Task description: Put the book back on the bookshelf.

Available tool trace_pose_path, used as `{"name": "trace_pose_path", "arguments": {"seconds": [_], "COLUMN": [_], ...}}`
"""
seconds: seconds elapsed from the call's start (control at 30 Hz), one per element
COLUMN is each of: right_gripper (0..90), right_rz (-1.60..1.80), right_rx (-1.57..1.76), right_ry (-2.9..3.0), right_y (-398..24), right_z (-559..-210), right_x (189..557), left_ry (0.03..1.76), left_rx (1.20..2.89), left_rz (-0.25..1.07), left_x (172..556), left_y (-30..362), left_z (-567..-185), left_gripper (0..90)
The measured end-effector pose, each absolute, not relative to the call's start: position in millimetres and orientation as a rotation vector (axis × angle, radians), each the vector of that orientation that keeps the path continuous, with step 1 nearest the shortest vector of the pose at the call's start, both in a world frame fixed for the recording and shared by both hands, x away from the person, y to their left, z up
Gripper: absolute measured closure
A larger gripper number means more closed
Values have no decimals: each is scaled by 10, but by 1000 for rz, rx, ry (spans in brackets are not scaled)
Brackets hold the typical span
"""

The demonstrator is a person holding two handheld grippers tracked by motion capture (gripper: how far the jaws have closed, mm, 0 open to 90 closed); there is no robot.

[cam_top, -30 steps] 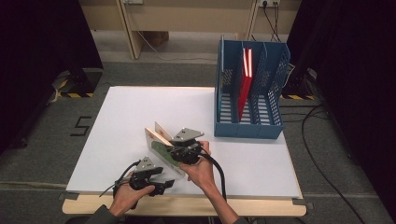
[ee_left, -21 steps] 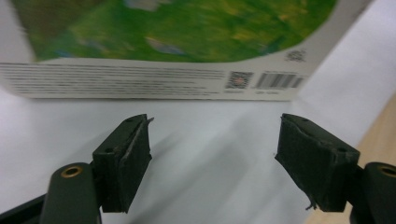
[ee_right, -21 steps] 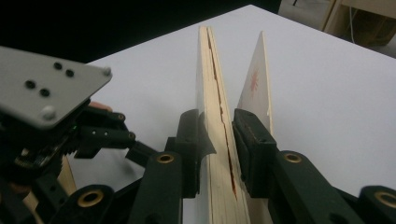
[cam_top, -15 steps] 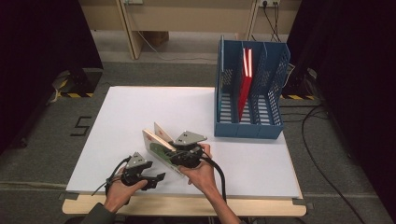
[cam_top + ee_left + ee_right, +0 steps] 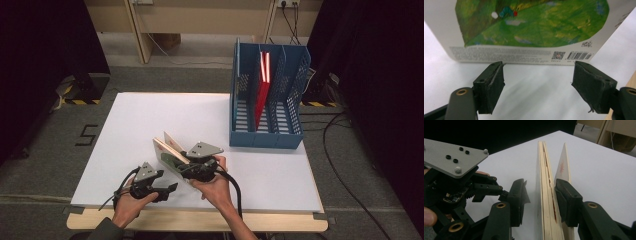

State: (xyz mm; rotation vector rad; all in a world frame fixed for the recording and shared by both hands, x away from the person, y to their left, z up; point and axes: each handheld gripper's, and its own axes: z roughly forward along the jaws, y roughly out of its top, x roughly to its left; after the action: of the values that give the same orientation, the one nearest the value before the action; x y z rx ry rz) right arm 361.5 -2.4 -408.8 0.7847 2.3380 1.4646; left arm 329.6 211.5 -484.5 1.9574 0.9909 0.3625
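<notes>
A board book (image 5: 169, 151) with a green leaf and caterpillar cover (image 5: 534, 22) stands on edge on the white table (image 5: 150, 115), its pages fanned apart at the far end. My right gripper (image 5: 186, 168) straddles the page block (image 5: 546, 195). Its jaws have just been opening: the left pad (image 5: 520, 195) stands clear of the book and the right pad (image 5: 566, 200) sits between the block and a splayed leaf. My left gripper (image 5: 170, 189) is open just in front of the cover's lower edge, with bare table between its pads (image 5: 490, 87).
A blue file rack (image 5: 267, 135) stands at the table's far right with a red book (image 5: 261, 95) upright in its middle slot. The table's wooden front edge (image 5: 200, 220) runs right under both hands. Dark curtains flank the floor on both sides.
My left gripper has shifted slightly to the left near the front edge. The book and the right hand stay where they were.
</notes>
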Motion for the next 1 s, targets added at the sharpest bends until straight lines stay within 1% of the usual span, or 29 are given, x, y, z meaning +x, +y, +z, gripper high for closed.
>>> {"name": "trace_pose_path", "arguments": {"seconds": [0.4,0.7,0.83,1.0], "right_gripper": [567,541,501,484], "right_rz": [1534,1504,1510,1530], "right_rx": [763,758,767,806], "right_ry": [2289,2274,2254,2220], "right_y": [-26,-50,-80,-152], "right_z": [-4072,-4057,-4063,-4107], "right_x": [3537,3524,3520,3501], "left_ry": [965,947,956,959], "left_rx": [1929,1906,1905,1912], "left_rz": [381,401,397,400], "left_x": [3287,3281,3283,3289], "left_y": [2091,2082,2100,2113], "left_z": [-4820,-4796,-4799,-4799], "left_gripper": [253,259,259,258]}}
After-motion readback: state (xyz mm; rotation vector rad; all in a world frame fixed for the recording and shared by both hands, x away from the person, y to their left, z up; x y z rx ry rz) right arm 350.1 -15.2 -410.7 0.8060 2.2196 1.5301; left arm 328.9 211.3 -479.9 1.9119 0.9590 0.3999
